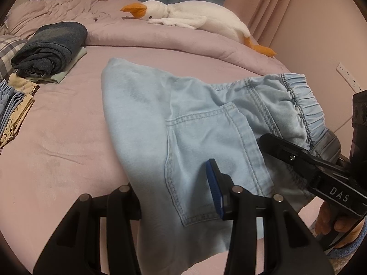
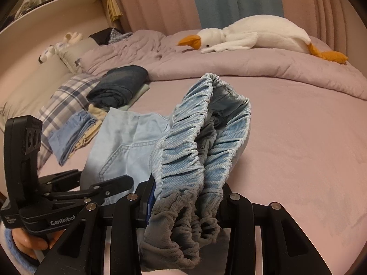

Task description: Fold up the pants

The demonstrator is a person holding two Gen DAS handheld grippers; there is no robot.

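Light blue denim pants [image 1: 183, 119] with a back pocket hang above the pink bed sheet [image 1: 57, 149]. My left gripper [image 1: 176, 192] is shut on the cloth below the pocket; its left finger is hidden under the fabric and only the blue pad [image 1: 214, 188] shows. My right gripper [image 1: 298, 151] pinches the elastic waistband [image 1: 296, 96] at the right. In the right wrist view the bunched waistband [image 2: 183, 151] fills my right gripper [image 2: 187, 197], and my left gripper [image 2: 103, 178] holds the pants [image 2: 123, 142] at lower left.
Folded dark jeans [image 1: 50, 45] and a stack of folded clothes [image 1: 13, 105] lie at the left of the bed, beside a plaid pillow [image 2: 66, 96]. A white plush goose [image 1: 190, 16] rests on the rumpled duvet [image 1: 160, 34] at the back. A hand [image 1: 330, 220] grips each handle.
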